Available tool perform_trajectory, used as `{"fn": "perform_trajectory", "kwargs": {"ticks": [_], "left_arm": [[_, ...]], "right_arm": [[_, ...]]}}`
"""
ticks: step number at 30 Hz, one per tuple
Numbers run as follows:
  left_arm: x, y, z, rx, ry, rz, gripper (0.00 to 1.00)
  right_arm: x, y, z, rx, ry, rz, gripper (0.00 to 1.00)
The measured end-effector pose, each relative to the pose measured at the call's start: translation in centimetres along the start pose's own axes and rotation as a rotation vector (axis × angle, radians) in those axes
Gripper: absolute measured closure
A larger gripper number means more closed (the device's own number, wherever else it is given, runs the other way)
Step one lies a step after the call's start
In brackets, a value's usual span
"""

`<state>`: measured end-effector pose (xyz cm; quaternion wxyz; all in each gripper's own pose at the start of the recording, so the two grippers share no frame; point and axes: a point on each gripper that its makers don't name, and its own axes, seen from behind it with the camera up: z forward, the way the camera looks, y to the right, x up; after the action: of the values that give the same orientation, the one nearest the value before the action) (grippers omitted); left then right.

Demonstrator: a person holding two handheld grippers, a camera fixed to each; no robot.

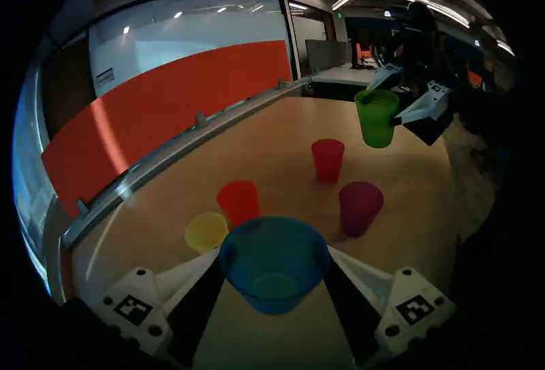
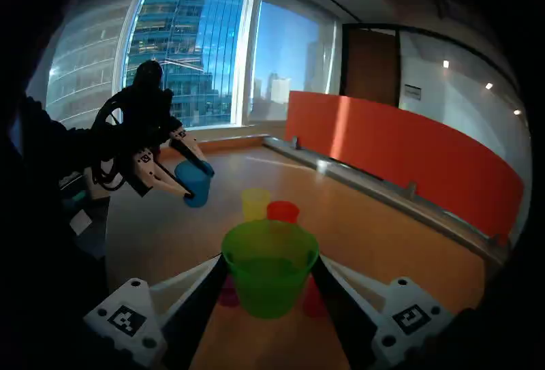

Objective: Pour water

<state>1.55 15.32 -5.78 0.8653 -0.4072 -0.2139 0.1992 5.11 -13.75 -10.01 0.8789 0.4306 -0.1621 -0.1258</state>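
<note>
My left gripper (image 1: 274, 268) is shut on a blue cup (image 1: 274, 271), held upright above the wooden table (image 1: 422, 220). Farther off in the left gripper view, my right gripper (image 1: 402, 114) holds a green cup (image 1: 376, 116) in the air. In the right gripper view that gripper (image 2: 270, 271) is shut on the green cup (image 2: 270, 268), and the left gripper (image 2: 184, 176) carries the blue cup (image 2: 194, 180) at the left. On the table stand a yellow cup (image 1: 206, 230), an orange cup (image 1: 239, 201), a red cup (image 1: 328, 159) and a purple cup (image 1: 360, 206).
An orange partition wall (image 1: 170, 108) with a metal rail runs along one side of the table. Large windows (image 2: 197, 56) lie behind the left gripper in the right gripper view. The yellow cup (image 2: 255, 202) and the orange cup (image 2: 282, 211) stand beyond the green one.
</note>
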Motion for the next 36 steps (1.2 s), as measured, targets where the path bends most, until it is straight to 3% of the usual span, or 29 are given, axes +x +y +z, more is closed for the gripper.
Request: {"fn": "perform_trajectory", "kwargs": {"ticks": [24, 36], "left_arm": [[-4.8, 0.9, 3.7, -0.082, -0.168, -0.001, 0.11], [-7.4, 1.5, 6.0, -0.105, -0.221, -0.019, 0.11]], "right_arm": [[-5.6, -0.1, 1.3, 0.046, -0.151, 0.009, 0.11], [-6.9, -0.1, 2.0, 0.057, -0.158, 0.030, 0.11]]}}
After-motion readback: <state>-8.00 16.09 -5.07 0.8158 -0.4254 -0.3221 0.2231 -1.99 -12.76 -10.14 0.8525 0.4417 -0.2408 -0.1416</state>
